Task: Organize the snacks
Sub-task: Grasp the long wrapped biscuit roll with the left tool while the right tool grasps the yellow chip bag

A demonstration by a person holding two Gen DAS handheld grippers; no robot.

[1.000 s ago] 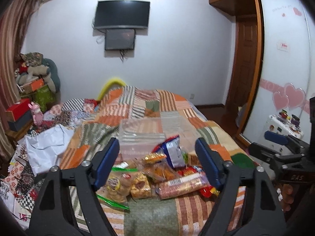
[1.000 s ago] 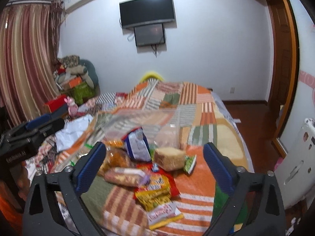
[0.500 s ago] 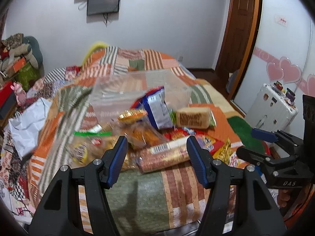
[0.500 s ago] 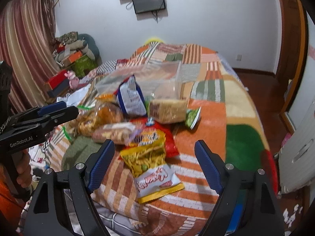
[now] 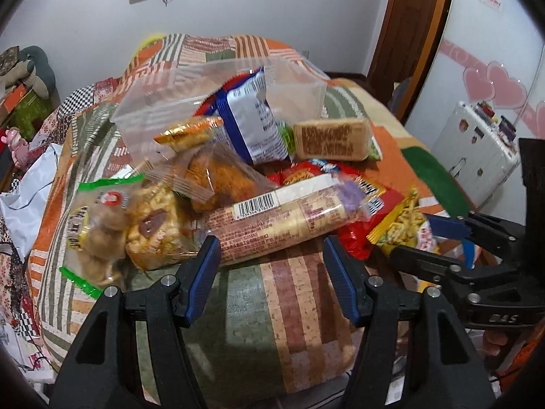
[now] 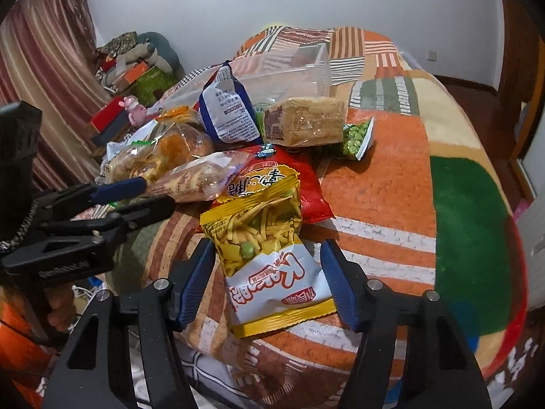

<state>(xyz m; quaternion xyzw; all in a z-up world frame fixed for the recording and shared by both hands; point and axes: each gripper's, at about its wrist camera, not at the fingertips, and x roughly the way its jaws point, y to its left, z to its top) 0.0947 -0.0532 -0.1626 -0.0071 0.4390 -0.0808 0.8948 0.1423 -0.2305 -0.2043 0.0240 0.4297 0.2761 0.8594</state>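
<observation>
my left gripper [image 5: 270,272] is spread wide just short of the long cracker roll [image 5: 279,220], holding nothing, and my right gripper [image 6: 267,281] is open too, fingers either side of the yellow noodle snack bag [image 6: 269,259]. the snacks sit heaped at the near end of the patchwork bed [image 6: 391,184], with the clear plastic bin [image 5: 190,102] just behind them, far side.
</observation>
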